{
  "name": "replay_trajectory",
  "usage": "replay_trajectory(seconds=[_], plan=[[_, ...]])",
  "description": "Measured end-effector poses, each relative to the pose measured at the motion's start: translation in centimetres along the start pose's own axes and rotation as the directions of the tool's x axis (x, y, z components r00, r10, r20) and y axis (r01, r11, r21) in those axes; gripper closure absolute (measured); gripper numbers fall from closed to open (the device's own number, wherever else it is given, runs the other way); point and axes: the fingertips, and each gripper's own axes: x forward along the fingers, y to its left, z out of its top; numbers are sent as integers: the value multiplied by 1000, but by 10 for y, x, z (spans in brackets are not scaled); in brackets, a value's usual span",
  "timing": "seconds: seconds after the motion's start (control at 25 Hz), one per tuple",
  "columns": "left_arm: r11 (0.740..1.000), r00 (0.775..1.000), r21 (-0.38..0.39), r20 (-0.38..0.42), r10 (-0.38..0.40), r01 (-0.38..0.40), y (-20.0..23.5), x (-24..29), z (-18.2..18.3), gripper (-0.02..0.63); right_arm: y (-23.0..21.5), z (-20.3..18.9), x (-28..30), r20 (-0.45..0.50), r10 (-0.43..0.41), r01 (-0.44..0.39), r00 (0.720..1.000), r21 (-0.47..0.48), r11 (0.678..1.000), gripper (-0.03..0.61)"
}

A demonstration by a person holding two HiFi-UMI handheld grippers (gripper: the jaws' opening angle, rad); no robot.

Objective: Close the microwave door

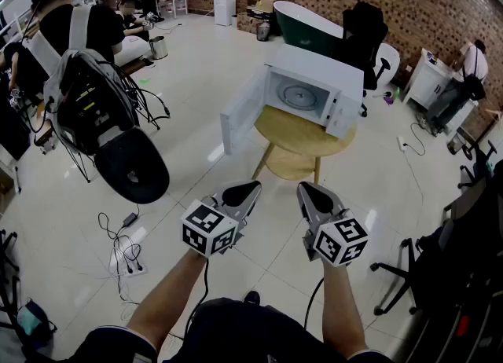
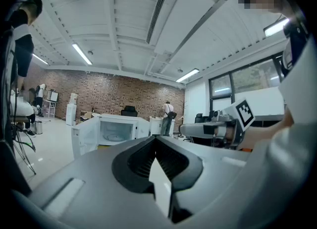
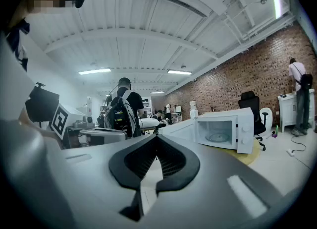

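A brick-walled room with a pale floor is shown in the head view. The microwave (image 1: 314, 90) is set on a round table (image 1: 302, 140) well ahead, its door (image 1: 238, 114) swung wide open. Nothing is done yet: the door must be reached and pushed shut. The left gripper (image 1: 242, 193) and right gripper (image 1: 313, 194) are held far short of it.

In the left gripper view, the jaws are pressed together, empty. In the right gripper view, likewise. A chair (image 1: 134, 165) and cables (image 1: 126, 236) are judged off the path.

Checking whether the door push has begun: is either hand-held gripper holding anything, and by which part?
Nothing is held. The left hand-held gripper and the right hand-held gripper both have jaws together and empty, apart from the microwave, whose door stands open.
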Motion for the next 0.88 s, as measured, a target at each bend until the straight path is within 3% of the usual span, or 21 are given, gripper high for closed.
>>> replay_trajectory(seconds=[0.4, 0.88], plan=[[999, 999, 23, -8, 31, -31, 0, 24, 9, 603, -27, 7, -4, 8, 22, -22, 1000, -4, 1000, 577], [997, 997, 8, -30, 75, -74, 45, 42, 10, 601, -49, 12, 31, -4, 39, -39, 999, 7, 999, 577]])
